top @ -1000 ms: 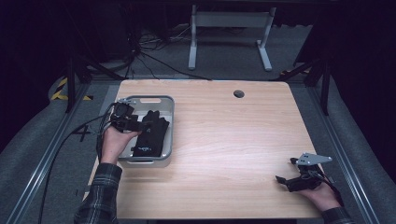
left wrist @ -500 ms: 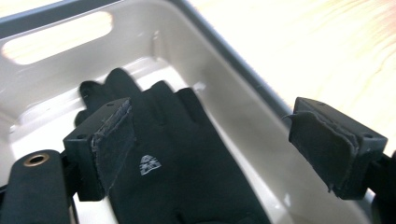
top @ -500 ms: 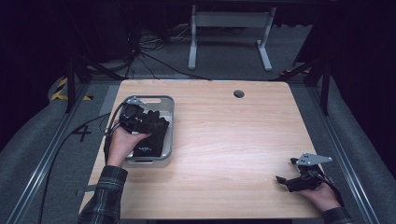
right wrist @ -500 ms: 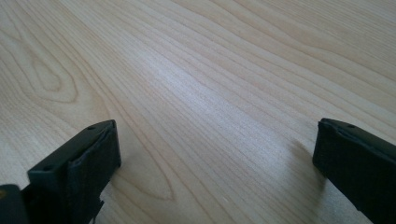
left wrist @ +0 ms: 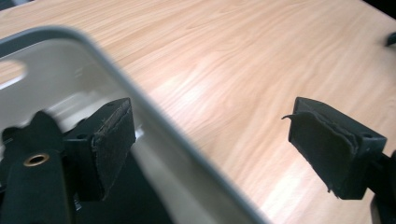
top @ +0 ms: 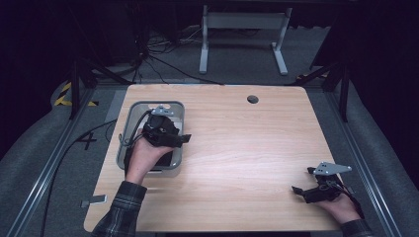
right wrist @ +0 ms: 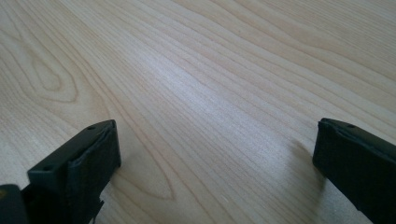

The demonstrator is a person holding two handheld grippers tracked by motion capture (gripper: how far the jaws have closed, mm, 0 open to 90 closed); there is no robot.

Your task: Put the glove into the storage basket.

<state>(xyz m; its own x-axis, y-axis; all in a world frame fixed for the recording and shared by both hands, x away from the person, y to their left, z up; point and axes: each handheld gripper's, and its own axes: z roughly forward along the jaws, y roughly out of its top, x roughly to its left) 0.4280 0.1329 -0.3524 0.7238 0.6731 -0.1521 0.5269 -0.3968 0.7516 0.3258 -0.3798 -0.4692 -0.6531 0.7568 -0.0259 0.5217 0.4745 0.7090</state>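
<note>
A grey tray (top: 148,104) sits at the table's left, with black items (top: 167,159) inside it. A hand holds my left gripper (top: 185,139) over the tray's right rim, pointing right toward the bare wood. In the left gripper view its jaws stand wide apart and have just been opening; nothing is held between them. The tray rim (left wrist: 154,126) runs below the left gripper (left wrist: 208,144), and the tray's dark contents (left wrist: 140,200) lie under the left jaw. My right gripper (top: 302,180) rests low at the table's front right, open over bare wood (right wrist: 215,158).
A round cable hole (top: 253,99) lies near the table's far edge. A small grey piece (top: 94,201) sits at the front left corner. The left gripper's cable (top: 129,131) loops over the tray's left side. A metal stand (top: 242,19) is behind the table.
The left hand has moved right across the tray and lifted a little, so its jaws now reach past the right rim. The right gripper has stayed put.
</note>
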